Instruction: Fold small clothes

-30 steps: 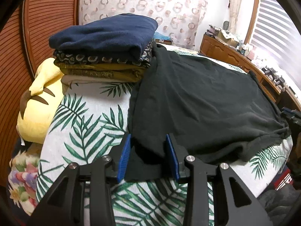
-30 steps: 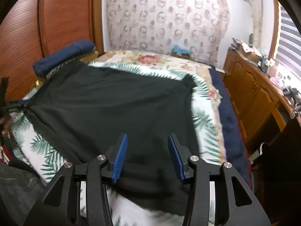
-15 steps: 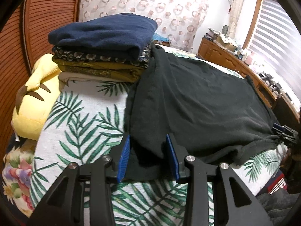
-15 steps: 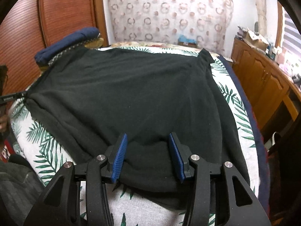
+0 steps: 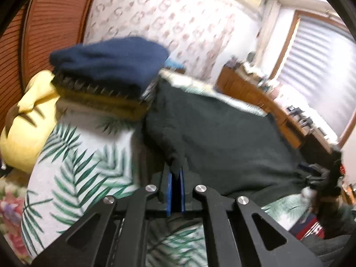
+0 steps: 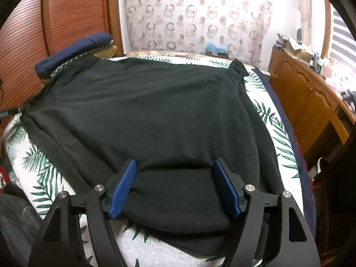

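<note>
A black garment [image 6: 151, 115] lies spread flat on the palm-leaf bedspread [image 6: 46, 175]; it also shows in the left wrist view [image 5: 222, 138]. My left gripper [image 5: 175, 173] is shut on the garment's near left corner, pinching a fold of cloth between its blue pads. My right gripper [image 6: 174, 166] is open, its blue fingers [image 6: 124, 182] resting on the garment's near right edge with cloth lying between them. The left wrist view is motion-blurred.
A stack of folded clothes with a navy one on top [image 5: 109, 62] stands at the bed's far left, next to a yellow plush [image 5: 24, 120]. A wooden headboard [image 6: 73, 11] is behind. A wooden dresser [image 6: 311, 98] runs along the right side.
My left gripper has closed on the garment's corner and lifted it slightly. My right gripper stays open and has settled lower onto the garment's near edge.
</note>
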`<state>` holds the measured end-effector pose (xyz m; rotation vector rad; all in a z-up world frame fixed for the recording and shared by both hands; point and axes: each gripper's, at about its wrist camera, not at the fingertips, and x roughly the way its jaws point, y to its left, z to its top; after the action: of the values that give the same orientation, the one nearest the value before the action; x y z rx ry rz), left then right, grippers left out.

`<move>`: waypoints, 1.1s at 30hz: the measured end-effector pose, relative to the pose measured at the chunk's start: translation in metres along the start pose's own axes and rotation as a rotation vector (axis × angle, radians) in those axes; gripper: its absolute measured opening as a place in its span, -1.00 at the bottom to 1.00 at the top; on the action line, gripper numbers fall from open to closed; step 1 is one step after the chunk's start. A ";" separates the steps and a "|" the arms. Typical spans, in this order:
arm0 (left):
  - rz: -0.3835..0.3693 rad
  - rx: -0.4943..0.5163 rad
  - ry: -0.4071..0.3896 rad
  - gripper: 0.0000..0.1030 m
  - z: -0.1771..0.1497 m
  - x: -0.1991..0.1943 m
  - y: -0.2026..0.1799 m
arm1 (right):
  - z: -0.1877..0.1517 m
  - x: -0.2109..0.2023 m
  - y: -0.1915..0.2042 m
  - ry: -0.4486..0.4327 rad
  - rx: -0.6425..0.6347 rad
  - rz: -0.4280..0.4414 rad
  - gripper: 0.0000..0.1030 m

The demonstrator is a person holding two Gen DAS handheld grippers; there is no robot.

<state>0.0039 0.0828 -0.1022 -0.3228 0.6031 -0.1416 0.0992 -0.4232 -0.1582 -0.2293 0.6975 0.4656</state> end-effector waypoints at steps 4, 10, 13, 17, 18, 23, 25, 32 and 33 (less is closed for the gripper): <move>-0.057 0.035 -0.038 -0.97 0.018 -0.008 -0.022 | 0.000 0.000 -0.002 0.013 0.000 0.009 0.48; -0.154 0.134 -0.067 -0.98 0.052 0.004 -0.071 | 0.002 -0.006 -0.006 0.031 0.009 0.004 0.57; -0.197 0.193 -0.066 -0.98 0.068 0.019 -0.104 | 0.002 -0.017 -0.011 0.020 0.008 0.000 0.58; -0.286 0.258 -0.055 -0.98 0.084 0.035 -0.155 | 0.002 -0.037 -0.019 -0.021 0.003 -0.023 0.57; -0.302 0.280 -0.051 -0.98 0.086 0.039 -0.168 | 0.002 -0.042 -0.021 -0.031 0.007 -0.027 0.58; -0.384 0.381 -0.008 -0.98 0.095 0.043 -0.231 | 0.003 -0.064 -0.034 -0.084 0.031 -0.052 0.58; -0.412 0.418 0.006 -0.98 0.096 0.044 -0.254 | 0.003 -0.071 -0.038 -0.102 0.034 -0.067 0.58; -0.403 0.525 0.101 -0.80 0.082 0.055 -0.303 | 0.001 -0.081 -0.052 -0.121 0.069 -0.096 0.58; -0.384 0.540 0.100 -0.67 0.077 0.056 -0.305 | 0.001 -0.080 -0.054 -0.118 0.071 -0.098 0.58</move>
<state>0.0831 -0.1965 0.0310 0.0984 0.5731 -0.6797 0.0716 -0.4968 -0.1018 -0.1667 0.5836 0.3573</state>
